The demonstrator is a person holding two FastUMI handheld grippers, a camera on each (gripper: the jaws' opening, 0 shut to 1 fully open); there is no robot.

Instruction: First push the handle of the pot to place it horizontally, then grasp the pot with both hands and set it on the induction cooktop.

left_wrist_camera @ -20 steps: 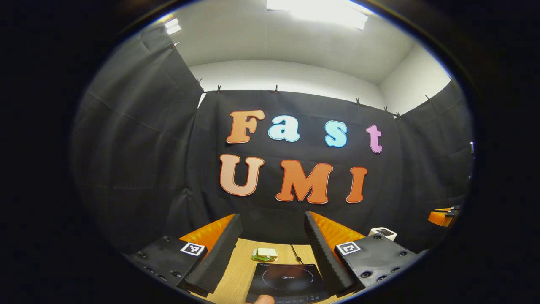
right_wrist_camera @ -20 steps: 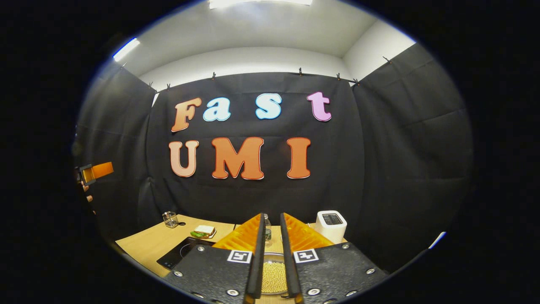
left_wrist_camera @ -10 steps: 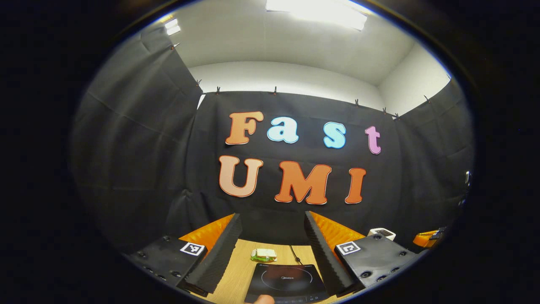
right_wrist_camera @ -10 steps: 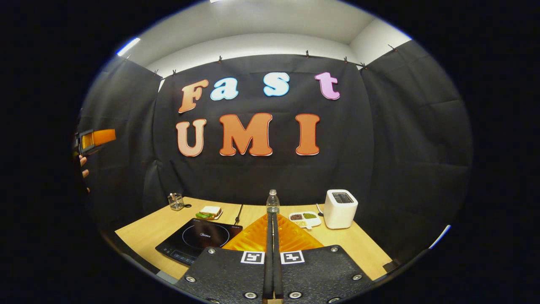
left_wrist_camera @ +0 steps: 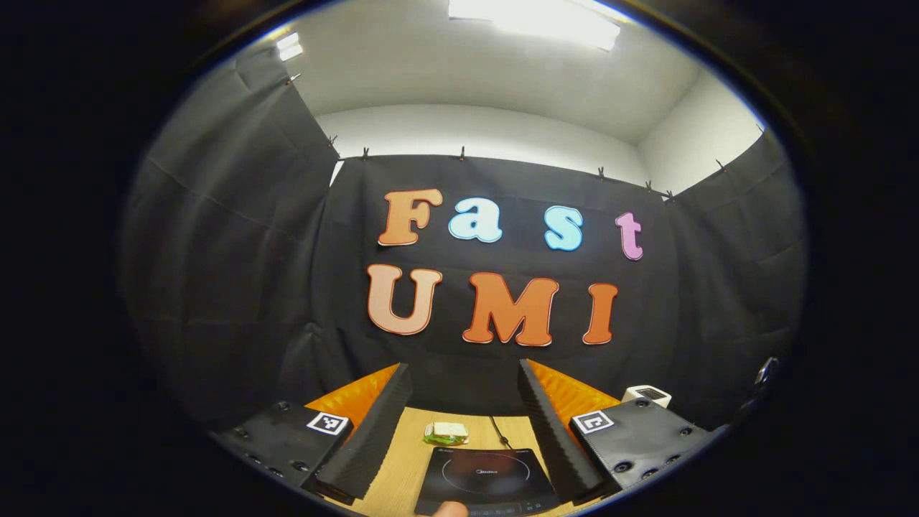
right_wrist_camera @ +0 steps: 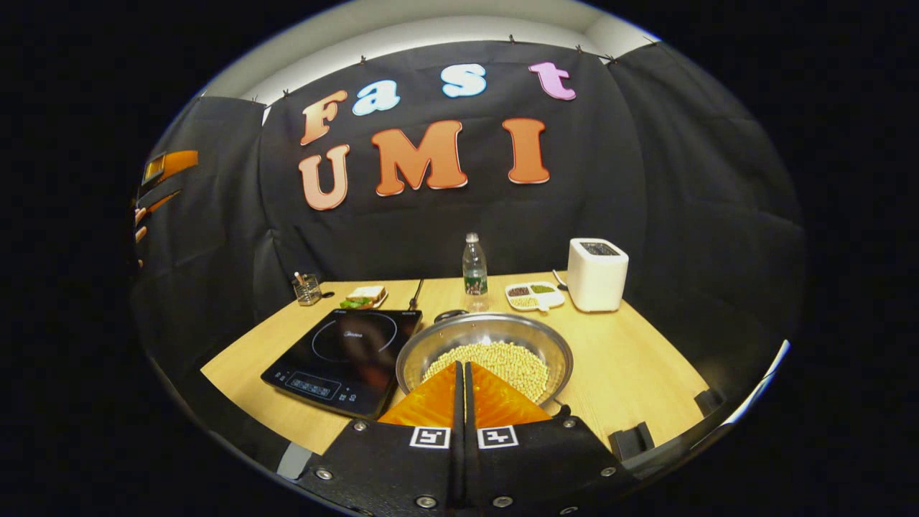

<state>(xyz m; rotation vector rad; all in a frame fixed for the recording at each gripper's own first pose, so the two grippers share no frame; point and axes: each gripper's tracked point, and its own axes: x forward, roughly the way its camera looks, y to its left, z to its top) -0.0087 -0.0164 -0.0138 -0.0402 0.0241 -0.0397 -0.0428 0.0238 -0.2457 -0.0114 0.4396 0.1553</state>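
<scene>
My right gripper (right_wrist_camera: pixel 460 370) sits at the bottom centre of the right gripper view with its two fingers pressed together, nothing between them, their tips pointing over the near rim of the pot (right_wrist_camera: pixel 484 357). The pot is a wide metal bowl filled with pale beans, standing in the lower middle of that frame on the wooden table (right_wrist_camera: pixel 639 366), just right of the black induction cooktop (right_wrist_camera: pixel 344 348) and touching or almost touching its right edge; I cannot tell which. A small dark piece shows at the pot's far rim and another at its near right rim, but I cannot make out how the handle lies. Behind the pot stand a water bottle (right_wrist_camera: pixel 473 264), a divided dish (right_wrist_camera: pixel 534 294) of grains and a white toaster (right_wrist_camera: pixel 596 264); toward the left back are a sandwich (right_wrist_camera: pixel 365 296) on a plate and a small glass (right_wrist_camera: pixel 307 289). At the far left edge of that frame my left gripper (right_wrist_camera: pixel 166 166) is held high, with fingertips of the hand below it. In the left gripper view my left gripper (left_wrist_camera: pixel 463 391) has its fingers spread wide at the bottom of the frame, empty, with the cooktop (left_wrist_camera: pixel 488 477) and the sandwich (left_wrist_camera: pixel 446 432) seen between them and the toaster (left_wrist_camera: pixel 647 394) at lower right.
</scene>
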